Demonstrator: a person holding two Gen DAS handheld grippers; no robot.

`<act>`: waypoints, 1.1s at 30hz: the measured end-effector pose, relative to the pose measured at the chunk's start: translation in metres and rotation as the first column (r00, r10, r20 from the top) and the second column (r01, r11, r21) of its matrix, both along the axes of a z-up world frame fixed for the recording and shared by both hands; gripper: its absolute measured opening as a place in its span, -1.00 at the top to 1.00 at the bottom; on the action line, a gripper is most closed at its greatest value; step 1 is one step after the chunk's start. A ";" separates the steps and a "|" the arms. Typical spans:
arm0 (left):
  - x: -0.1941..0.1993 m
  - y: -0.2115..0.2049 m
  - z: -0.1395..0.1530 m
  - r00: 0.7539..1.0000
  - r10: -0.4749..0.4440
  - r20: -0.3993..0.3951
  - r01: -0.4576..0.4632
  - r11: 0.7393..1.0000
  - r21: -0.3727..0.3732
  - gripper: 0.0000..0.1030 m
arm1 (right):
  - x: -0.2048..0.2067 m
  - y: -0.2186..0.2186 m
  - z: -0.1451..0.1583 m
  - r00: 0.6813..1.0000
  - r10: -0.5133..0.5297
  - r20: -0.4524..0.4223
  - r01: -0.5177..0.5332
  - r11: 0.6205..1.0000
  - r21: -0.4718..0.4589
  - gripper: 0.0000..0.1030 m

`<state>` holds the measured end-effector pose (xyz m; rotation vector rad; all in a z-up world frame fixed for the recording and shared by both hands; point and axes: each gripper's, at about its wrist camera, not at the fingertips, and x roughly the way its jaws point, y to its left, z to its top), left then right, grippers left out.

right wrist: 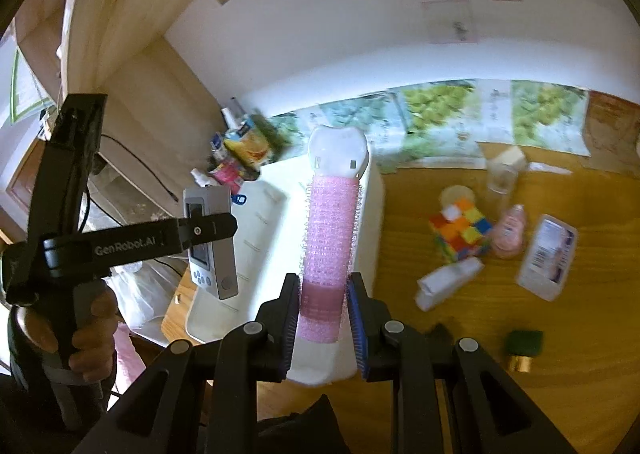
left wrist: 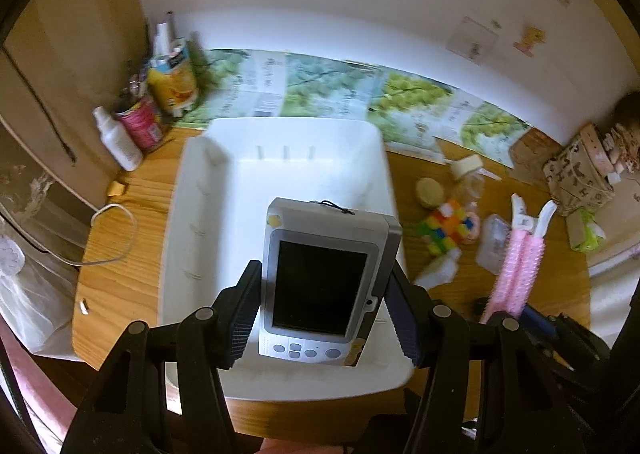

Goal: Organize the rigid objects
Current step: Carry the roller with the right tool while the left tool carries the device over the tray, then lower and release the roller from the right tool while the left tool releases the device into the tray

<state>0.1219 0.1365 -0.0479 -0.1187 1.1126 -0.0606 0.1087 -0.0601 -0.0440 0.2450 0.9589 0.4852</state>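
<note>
My left gripper (left wrist: 324, 318) is shut on a grey handheld device with a dark screen (left wrist: 320, 282) and holds it above the white plastic bin (left wrist: 192, 213). The device also shows in the right wrist view (right wrist: 214, 246), held by the left gripper (right wrist: 208, 232) over the bin (right wrist: 260, 213). My right gripper (right wrist: 322, 324) is shut on a pink hair-roller clip with white ends (right wrist: 330, 230), held upright beside the bin's right wall. The clip also shows in the left wrist view (left wrist: 518, 262).
On the wooden table (right wrist: 480, 374) right of the bin lie a colour cube (right wrist: 460, 234), a pink bottle (right wrist: 510, 232), a white pack (right wrist: 548, 256), a white tube (right wrist: 448, 282) and a green-capped bottle (right wrist: 522, 348). Cans and bottles (left wrist: 160, 101) stand at the back left.
</note>
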 end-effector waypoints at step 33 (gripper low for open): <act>-0.007 0.060 -0.043 1.000 0.001 -0.011 -0.001 1.000 0.010 -0.51 | 0.006 0.068 -0.057 0.990 0.019 -0.140 -0.016 1.000 0.024 -0.07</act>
